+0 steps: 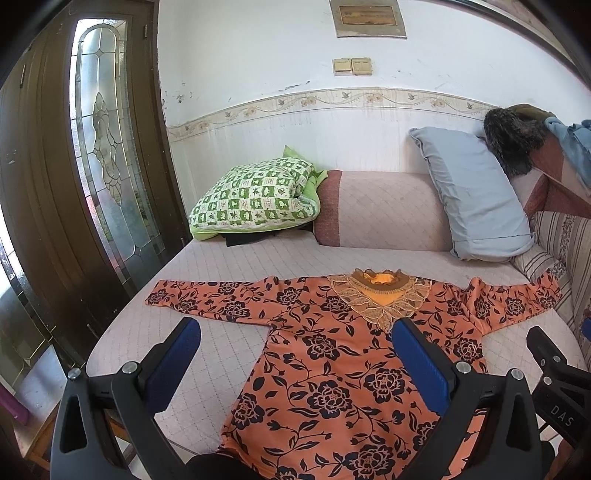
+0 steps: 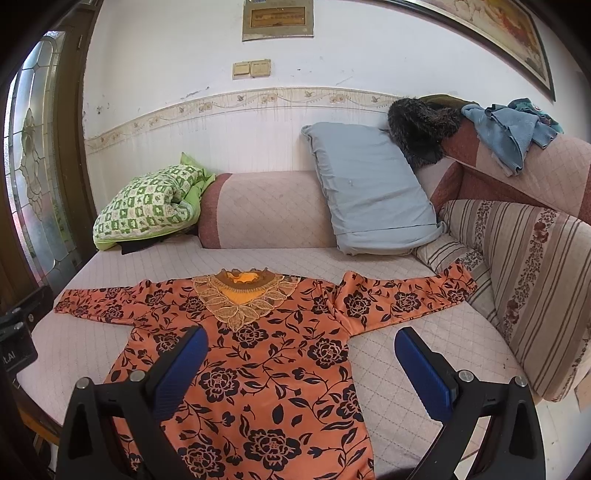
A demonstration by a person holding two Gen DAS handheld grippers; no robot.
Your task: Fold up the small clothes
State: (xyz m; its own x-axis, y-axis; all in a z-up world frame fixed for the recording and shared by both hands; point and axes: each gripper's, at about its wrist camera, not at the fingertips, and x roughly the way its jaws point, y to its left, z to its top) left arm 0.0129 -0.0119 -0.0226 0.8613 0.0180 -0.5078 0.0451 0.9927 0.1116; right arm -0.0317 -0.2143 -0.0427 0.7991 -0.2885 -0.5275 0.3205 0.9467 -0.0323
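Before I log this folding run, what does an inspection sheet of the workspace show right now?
Surface: quilted sofa seat, mostly bare around the garment.
Job's things: orange floral top spread flat, face up, both sleeves out, unfolded.
Clutter: green checked pillow, grey pillow, blue cloth on the sofa back.
Grippers: left gripper and right gripper open, above the top, holding nothing.
Cables: nothing seen.
Surroundings: glass-panelled wooden door, wall switches.

Setting: a lived-in home room. Quilted daybed (image 2: 258,258) against a white wall with a floral border strip (image 2: 258,98); loose pillows (image 2: 369,184), wall switches (image 2: 251,68), a framed picture (image 2: 509,33), wooden door with leaded glass (image 1: 107,147).
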